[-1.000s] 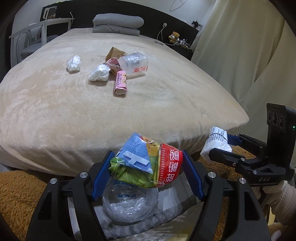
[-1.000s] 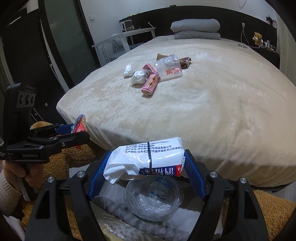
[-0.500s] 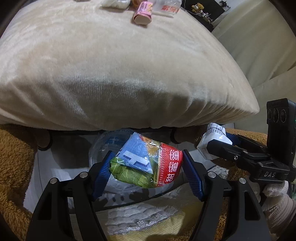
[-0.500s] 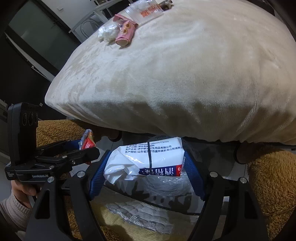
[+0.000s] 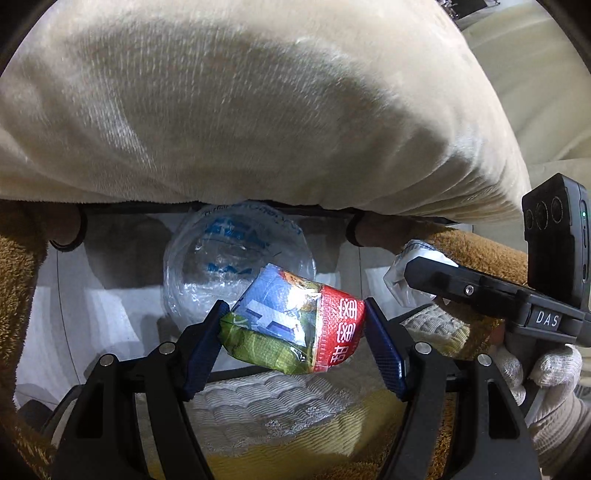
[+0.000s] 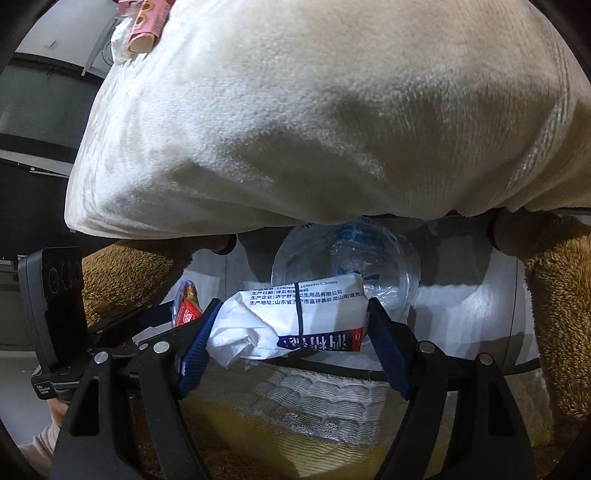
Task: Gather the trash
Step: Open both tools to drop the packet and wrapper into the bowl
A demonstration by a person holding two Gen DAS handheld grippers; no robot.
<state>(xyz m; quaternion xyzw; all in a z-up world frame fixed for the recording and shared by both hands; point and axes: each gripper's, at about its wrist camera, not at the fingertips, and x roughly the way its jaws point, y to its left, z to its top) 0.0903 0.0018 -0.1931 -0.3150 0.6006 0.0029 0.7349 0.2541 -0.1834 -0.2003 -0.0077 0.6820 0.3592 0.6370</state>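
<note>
Bedside floor, lower frame: my left claw grips a snack wrapper, right claw a tissue pack, over the lined bin; pink carton remains upper left.

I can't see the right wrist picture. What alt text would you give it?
The right gripper clamps a white tissue pack above a bin lined with a clear bag, just below the edge of a cream blanket. At left, the left gripper holds a red wrapper.
</note>
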